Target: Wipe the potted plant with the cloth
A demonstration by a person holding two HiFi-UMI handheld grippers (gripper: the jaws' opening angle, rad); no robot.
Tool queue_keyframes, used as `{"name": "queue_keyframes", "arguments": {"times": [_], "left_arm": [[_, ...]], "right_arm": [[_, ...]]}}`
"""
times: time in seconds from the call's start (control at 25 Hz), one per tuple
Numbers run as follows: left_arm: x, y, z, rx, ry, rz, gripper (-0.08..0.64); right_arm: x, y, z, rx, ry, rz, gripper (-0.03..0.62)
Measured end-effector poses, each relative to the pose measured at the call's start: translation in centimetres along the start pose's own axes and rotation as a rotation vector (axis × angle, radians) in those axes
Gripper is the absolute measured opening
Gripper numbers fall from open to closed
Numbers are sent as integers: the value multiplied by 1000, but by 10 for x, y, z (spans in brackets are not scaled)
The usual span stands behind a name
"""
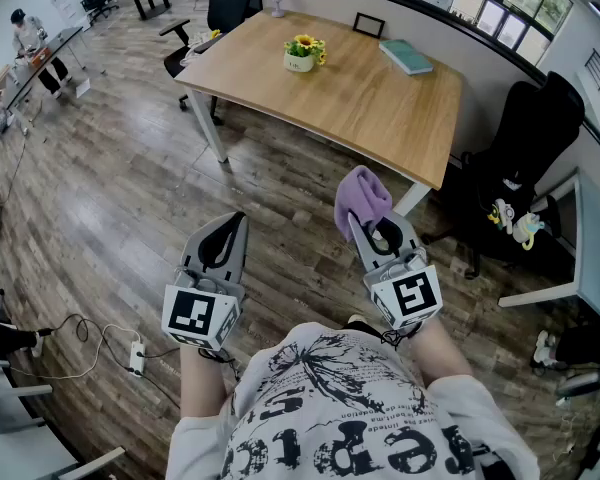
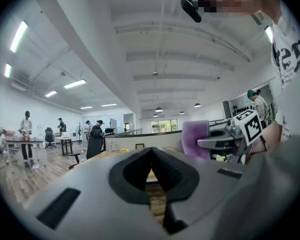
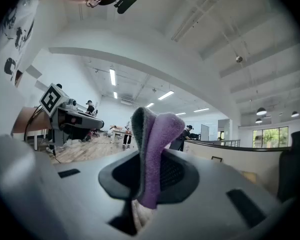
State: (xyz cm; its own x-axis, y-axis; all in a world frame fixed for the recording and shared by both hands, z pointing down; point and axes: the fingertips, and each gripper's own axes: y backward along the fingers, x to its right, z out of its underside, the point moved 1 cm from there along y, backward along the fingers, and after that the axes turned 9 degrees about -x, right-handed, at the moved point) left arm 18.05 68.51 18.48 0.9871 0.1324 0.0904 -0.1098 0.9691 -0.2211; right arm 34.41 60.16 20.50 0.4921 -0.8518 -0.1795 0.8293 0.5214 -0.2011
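Note:
A small potted plant [image 1: 303,52] with yellow flowers in a white pot stands on the wooden table [image 1: 360,98], far ahead of both grippers. My right gripper [image 1: 363,226] is shut on a purple cloth [image 1: 361,198], which sticks up between the jaws as a folded tuft [image 3: 152,149]. My left gripper [image 1: 236,223] is shut with nothing in it; its jaws meet at the tip [image 2: 151,151]. Both are held level over the wooden floor, short of the table. From the left gripper view the cloth [image 2: 195,138] shows to the right.
A teal book [image 1: 407,56] and a small black frame [image 1: 369,25] lie on the table's far side. A black office chair [image 1: 525,158] stands to the right, another [image 1: 215,13] behind the table. A power strip and cables [image 1: 135,353] lie on the floor at left.

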Motion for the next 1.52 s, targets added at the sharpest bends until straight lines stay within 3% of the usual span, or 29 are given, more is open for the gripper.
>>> {"name": "queue_keyframes", "arguments": {"times": [0.52,0.88,1.16,1.52], "left_arm": [[-8,-7,14,-13,30,1,3],[-27,-29,31,-51,80,-9,3],[-72,-87,38,-84,92,-57,3],[-166,-231,11,-105,90,-112,3]], "right_arm": [[1,-14,10,-21,-43,2,66],[10,-45,28,-96,-41,-19,69],[54,-124,43,-124,-97,-49,71],[157,-278,27,-102,-108,-112,71]]}}
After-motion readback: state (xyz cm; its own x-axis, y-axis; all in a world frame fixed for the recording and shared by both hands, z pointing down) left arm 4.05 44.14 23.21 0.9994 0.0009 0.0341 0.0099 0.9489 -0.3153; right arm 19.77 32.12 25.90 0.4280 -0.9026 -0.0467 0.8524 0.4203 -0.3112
